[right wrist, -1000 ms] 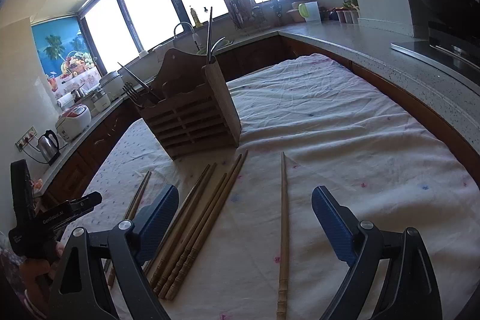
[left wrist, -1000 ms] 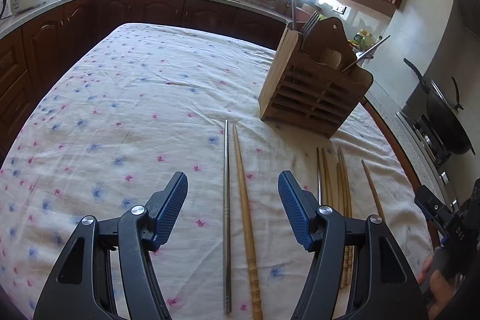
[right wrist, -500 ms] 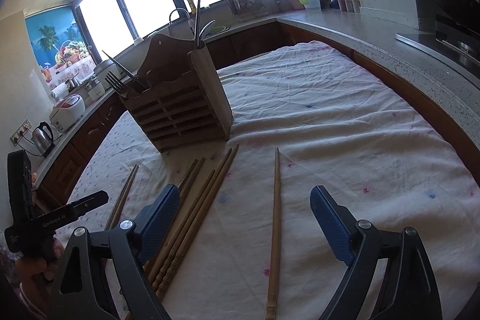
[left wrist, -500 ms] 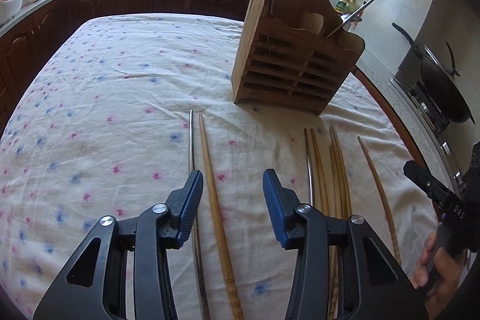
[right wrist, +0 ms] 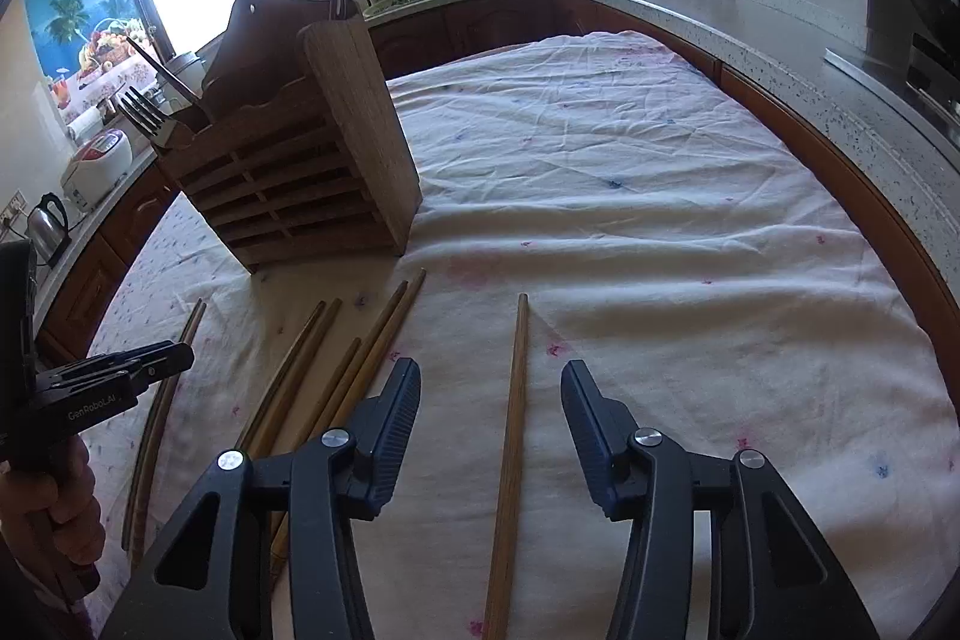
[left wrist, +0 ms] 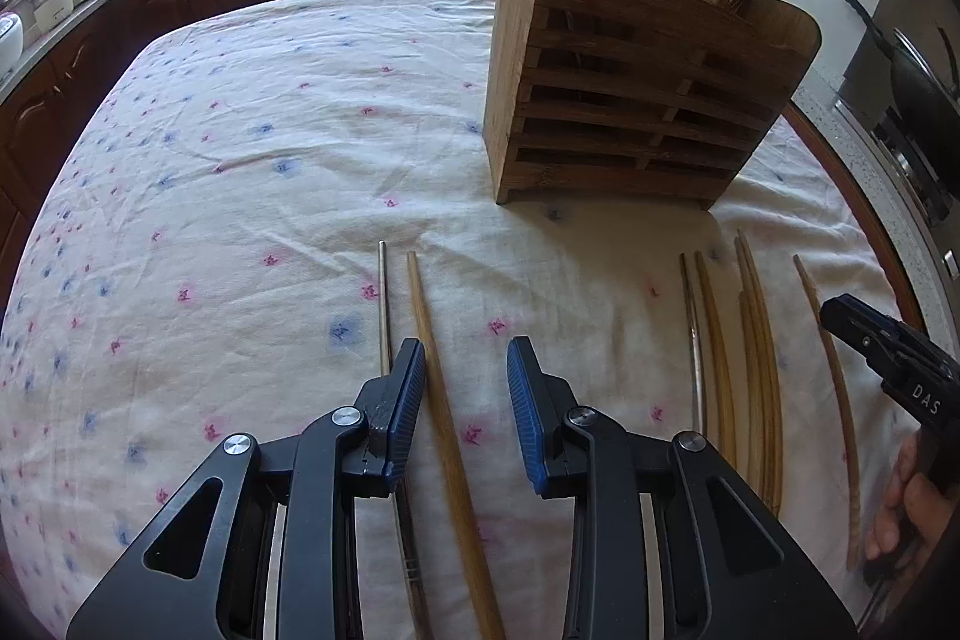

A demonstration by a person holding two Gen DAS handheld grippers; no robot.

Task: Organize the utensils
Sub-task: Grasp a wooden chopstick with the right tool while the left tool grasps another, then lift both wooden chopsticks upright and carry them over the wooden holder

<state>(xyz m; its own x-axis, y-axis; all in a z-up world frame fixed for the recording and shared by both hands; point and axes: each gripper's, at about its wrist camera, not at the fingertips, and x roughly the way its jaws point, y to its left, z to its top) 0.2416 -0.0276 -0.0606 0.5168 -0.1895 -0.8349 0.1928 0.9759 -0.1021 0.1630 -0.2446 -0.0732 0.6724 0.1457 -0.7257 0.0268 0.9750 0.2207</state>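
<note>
My left gripper [left wrist: 465,367] is open and low over the cloth, straddling a wooden chopstick [left wrist: 444,412]; a metal chopstick [left wrist: 384,304] lies just outside its left finger. My right gripper [right wrist: 489,388] is open and straddles a single wooden chopstick [right wrist: 513,412]. A bundle of several wooden chopsticks [right wrist: 354,370] lies to its left and also shows in the left wrist view [left wrist: 756,340]. A wooden slatted utensil holder [left wrist: 630,100] stands beyond, with a fork [right wrist: 144,115] and other utensils in it.
The table has a white floral cloth [left wrist: 240,160]. The right gripper's body [left wrist: 894,358] shows at the left view's right edge, the left gripper's body [right wrist: 96,388] at the right view's left edge. A stone counter [right wrist: 810,58] with a wok [left wrist: 912,64] flanks the table.
Both grippers have moved forward and down toward the holder. The left jaws have narrowed around the wooden chopstick. The right jaws have also narrowed around theirs.
</note>
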